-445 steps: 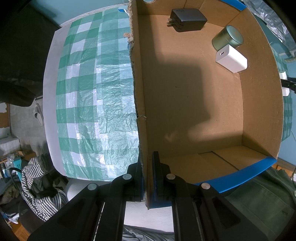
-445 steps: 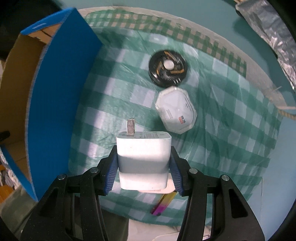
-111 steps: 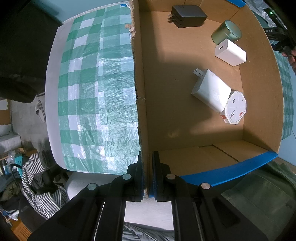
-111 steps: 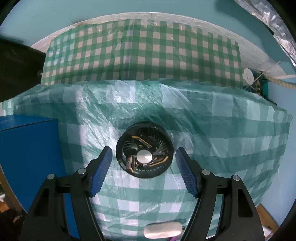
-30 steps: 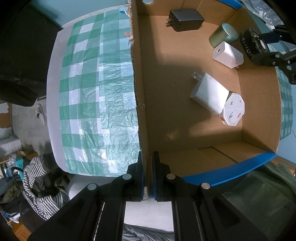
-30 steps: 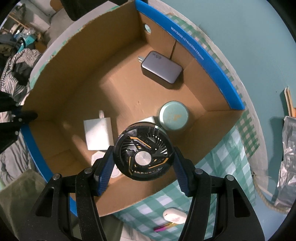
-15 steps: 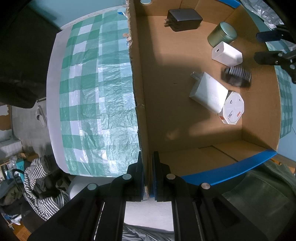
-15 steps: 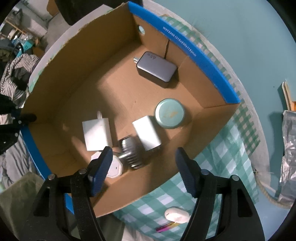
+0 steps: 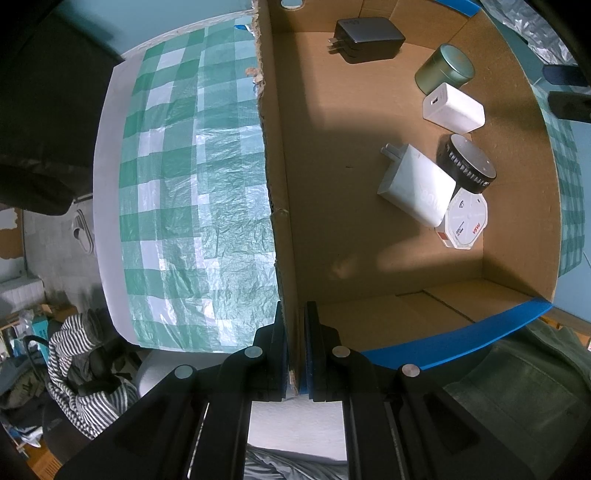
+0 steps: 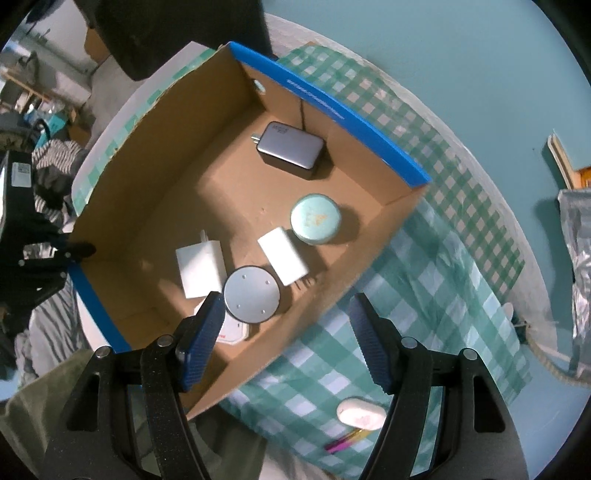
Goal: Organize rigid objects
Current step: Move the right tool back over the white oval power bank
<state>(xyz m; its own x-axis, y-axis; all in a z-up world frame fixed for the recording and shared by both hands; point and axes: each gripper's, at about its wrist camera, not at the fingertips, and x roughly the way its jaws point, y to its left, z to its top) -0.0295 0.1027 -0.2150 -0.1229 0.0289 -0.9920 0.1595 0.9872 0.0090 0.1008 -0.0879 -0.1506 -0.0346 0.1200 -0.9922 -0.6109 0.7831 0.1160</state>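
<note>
My left gripper [image 9: 295,323] is shut on the near wall of the cardboard box [image 9: 286,206] and points straight down. Inside the box lie a black charger [image 9: 367,35], a green tin [image 9: 443,74], a small white charger [image 9: 454,109], a large white charger [image 9: 415,190] and a white octagonal case [image 9: 463,225]. The round black fan [image 9: 465,168] rests grey side up, leaning on the large charger and the case. My right gripper [image 10: 286,343] hangs open and empty above the box's corner, over the fan [image 10: 252,294]. Its fingers [image 9: 565,90] show at the box's far right edge.
The box [image 10: 351,122] stands on a green checked tablecloth [image 10: 424,277]. A white oval object [image 10: 362,413] and a pink and yellow pen [image 10: 343,441] lie on the cloth near my right gripper. Striped clothing [image 9: 77,369] lies beyond the table's left edge.
The right gripper opened and let go of the fan, which dropped into the box and flipped grey side up. The right gripper then rose. The left gripper kept still.
</note>
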